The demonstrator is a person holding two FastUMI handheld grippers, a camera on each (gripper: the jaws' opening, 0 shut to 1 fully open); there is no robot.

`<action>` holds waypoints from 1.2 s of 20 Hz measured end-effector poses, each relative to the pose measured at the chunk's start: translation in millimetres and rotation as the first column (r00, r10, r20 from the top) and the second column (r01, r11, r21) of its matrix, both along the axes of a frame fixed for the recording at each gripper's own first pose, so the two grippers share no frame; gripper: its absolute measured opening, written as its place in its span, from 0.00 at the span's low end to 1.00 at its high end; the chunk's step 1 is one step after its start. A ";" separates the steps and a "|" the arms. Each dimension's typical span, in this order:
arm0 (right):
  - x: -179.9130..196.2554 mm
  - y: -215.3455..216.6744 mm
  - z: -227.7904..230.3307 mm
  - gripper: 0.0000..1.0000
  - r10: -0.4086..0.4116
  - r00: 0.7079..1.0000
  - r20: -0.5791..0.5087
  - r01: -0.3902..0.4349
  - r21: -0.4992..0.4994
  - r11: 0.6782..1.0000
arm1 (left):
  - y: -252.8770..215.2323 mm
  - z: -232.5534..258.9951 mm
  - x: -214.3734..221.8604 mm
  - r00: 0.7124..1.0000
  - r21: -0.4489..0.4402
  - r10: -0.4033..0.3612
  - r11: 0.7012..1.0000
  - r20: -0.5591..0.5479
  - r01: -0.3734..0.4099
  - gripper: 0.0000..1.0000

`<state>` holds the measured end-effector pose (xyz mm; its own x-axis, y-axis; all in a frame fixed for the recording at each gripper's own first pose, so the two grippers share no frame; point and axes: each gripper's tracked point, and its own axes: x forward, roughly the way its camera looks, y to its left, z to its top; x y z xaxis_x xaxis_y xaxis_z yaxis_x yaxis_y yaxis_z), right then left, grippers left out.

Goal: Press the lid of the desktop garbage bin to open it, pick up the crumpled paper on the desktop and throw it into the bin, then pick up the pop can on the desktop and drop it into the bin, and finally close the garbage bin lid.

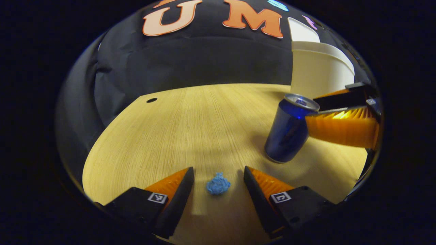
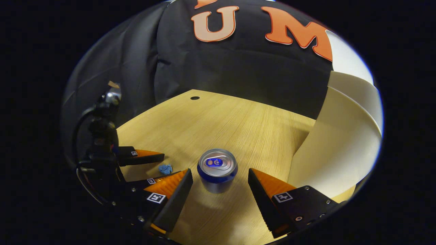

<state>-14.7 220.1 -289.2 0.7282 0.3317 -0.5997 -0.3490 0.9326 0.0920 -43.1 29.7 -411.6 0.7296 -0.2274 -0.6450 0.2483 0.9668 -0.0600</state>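
From where the left gripper (image 1: 218,177) looks, its two fingers stand spread wide and released, and the crumpled paper (image 1: 218,183) — a small blue wad — lies on the wooden desktop (image 1: 190,126) right between the tips, touching neither. Off to its right stands the pop can (image 1: 289,131), blue with a silver top, and the right gripper (image 1: 340,115) reaches in from the edge beside the can's upper part; whether it touches the can I cannot tell from here. Behind the can rises the white garbage bin (image 1: 318,73), its lid (image 1: 301,30) tipped up and open.

The right gripper view settles more: looking down on the can (image 2: 217,169), upright on the desk, its own fingers gape on either side of it, apart from its wall — nothing grasped. The bin's pale wall (image 2: 337,143) curves close on the right. To the left, the other gripper (image 2: 150,166) brackets the paper wad (image 2: 165,168).
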 end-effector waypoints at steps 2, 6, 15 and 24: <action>1.4 1.5 -6.5 0.99 -0.003 1.000 -0.013 0.003 0.001 1.000 | -1.4 4.3 3.1 1.000 0.011 -0.013 1.000 0.005 0.013 0.79; 7.2 4.9 -14.0 0.99 -0.004 1.000 -0.018 0.004 -0.009 1.000 | -0.2 16.5 11.2 1.000 0.034 -0.008 0.999 -0.006 0.009 0.34; 21.3 14.7 -31.0 0.99 -0.029 0.999 -0.014 0.029 -0.006 1.000 | 25.4 82.1 38.2 0.997 0.030 0.031 0.999 0.068 -0.033 0.18; 15.8 3.6 -11.0 0.80 -0.067 0.997 -0.027 0.068 0.033 0.997 | 27.7 175.2 67.9 0.975 0.000 0.058 0.998 0.215 -0.059 0.21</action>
